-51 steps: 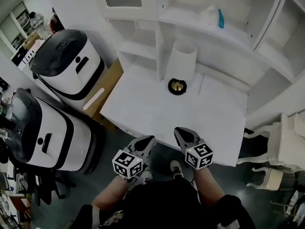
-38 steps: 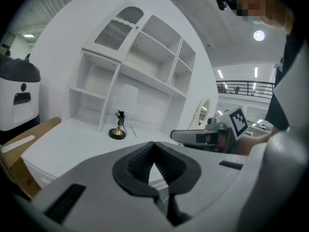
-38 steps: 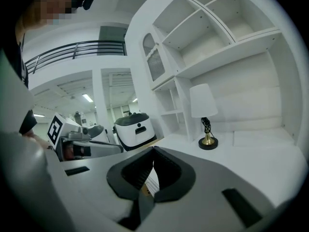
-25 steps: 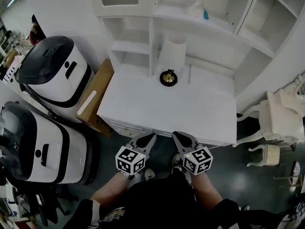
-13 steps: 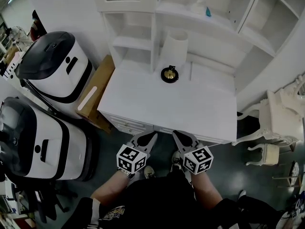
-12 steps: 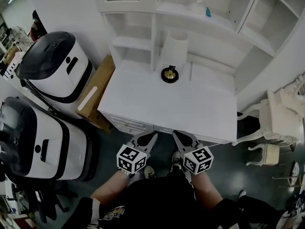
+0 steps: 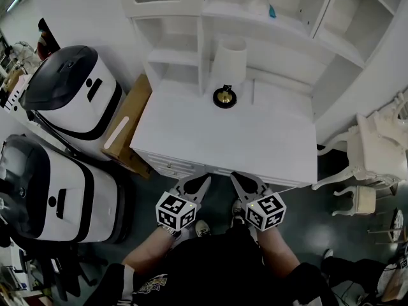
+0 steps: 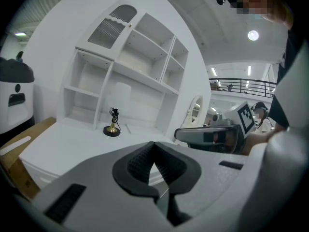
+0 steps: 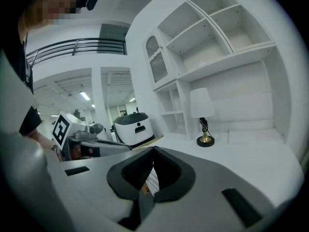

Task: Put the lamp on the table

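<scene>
A white-shaded table lamp with a brass base (image 7: 227,69) stands on the white rectangular desk (image 7: 210,142), near its back edge. A white wooden shelf unit (image 7: 185,24) rises at the desk's back. A flat brown cardboard box (image 7: 124,129) lies left of the desk, and a white carved chair (image 7: 373,164) stands to its right. The left tool (image 7: 204,182) and right tool (image 7: 234,178) hang side by side before the desk's front edge.

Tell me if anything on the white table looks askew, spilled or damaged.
Nothing stands out. The lamp stands upright at the back of the table, shade intact, nothing spilled. The left gripper and right gripper are shut and empty, short of the near edge.
</scene>
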`<action>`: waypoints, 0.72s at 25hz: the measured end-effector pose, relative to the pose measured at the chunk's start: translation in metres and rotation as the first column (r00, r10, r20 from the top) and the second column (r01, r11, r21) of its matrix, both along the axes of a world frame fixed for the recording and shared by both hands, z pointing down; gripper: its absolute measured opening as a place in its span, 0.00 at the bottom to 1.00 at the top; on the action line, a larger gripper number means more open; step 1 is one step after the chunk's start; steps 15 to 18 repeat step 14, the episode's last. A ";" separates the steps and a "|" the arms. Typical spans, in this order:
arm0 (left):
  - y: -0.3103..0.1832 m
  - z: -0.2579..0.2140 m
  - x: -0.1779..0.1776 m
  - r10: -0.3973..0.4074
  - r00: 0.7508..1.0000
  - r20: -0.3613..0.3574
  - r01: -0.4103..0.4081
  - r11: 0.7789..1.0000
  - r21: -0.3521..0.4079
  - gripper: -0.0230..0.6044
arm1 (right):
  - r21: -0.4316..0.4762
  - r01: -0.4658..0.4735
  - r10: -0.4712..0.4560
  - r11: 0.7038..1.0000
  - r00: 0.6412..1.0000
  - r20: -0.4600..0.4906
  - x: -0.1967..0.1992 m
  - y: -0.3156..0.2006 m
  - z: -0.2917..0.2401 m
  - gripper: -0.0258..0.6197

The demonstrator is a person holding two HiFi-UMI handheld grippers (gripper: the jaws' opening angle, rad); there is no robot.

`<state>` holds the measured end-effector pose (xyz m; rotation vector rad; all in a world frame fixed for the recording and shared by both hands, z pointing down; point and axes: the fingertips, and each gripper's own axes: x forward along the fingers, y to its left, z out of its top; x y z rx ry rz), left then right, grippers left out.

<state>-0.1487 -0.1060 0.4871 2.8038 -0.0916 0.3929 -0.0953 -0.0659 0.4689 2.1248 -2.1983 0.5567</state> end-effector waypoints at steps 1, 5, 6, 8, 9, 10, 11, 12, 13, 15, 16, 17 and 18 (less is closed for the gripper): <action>0.001 0.000 0.000 0.003 1.000 0.000 -0.003 1.000 0.001 0.05 | 0.000 0.000 0.000 1.000 1.000 0.000 0.000 0.000 0.000 0.08; 0.001 0.001 0.000 0.011 1.000 0.001 -0.011 1.000 0.004 0.05 | 0.003 0.003 -0.003 1.000 1.000 0.000 -0.002 -0.002 0.000 0.08; 0.001 0.001 0.000 0.010 1.000 0.002 -0.010 1.000 0.003 0.05 | 0.003 0.004 -0.004 1.000 1.000 0.002 -0.002 -0.002 0.000 0.08; 0.001 0.002 0.000 0.009 1.000 0.005 -0.009 1.000 0.002 0.05 | 0.003 0.005 -0.005 1.000 1.000 0.004 -0.001 -0.003 0.000 0.08; 0.000 0.002 0.000 0.008 1.000 0.006 -0.008 1.000 0.001 0.05 | 0.003 0.005 -0.005 1.000 1.000 0.005 -0.001 -0.004 0.001 0.08; 0.000 0.002 0.000 0.008 1.000 0.006 -0.008 1.000 0.002 0.05 | 0.005 0.004 -0.005 1.000 1.000 0.006 -0.001 -0.004 0.001 0.08; -0.001 0.002 0.001 0.007 1.000 0.005 -0.007 1.000 0.002 0.05 | 0.006 0.005 -0.005 1.000 1.000 0.006 -0.001 -0.005 0.001 0.08; -0.001 0.002 0.001 0.006 1.000 0.004 -0.006 1.000 0.003 0.05 | 0.008 0.005 -0.005 1.000 1.000 0.006 -0.001 -0.006 0.000 0.08; -0.002 0.002 0.001 0.005 1.000 0.002 -0.005 1.000 0.003 0.05 | 0.011 0.005 -0.005 1.000 1.000 0.005 0.000 -0.007 0.000 0.08; -0.003 0.003 0.002 0.004 1.000 0.000 -0.004 1.000 0.004 0.05 | 0.013 0.006 -0.006 1.000 1.000 0.004 0.000 -0.008 0.000 0.08; -0.003 0.003 0.002 0.004 1.000 0.000 -0.004 1.000 0.004 0.05 | 0.013 0.006 -0.006 1.000 1.000 0.004 0.000 -0.008 0.000 0.08; -0.003 0.003 0.002 0.004 1.000 0.000 -0.004 1.000 0.004 0.05 | 0.013 0.006 -0.006 1.000 1.000 0.004 0.000 -0.008 0.000 0.08; -0.003 0.003 0.002 0.004 1.000 0.000 -0.004 1.000 0.004 0.05 | 0.013 0.006 -0.006 1.000 1.000 0.004 0.000 -0.008 0.000 0.08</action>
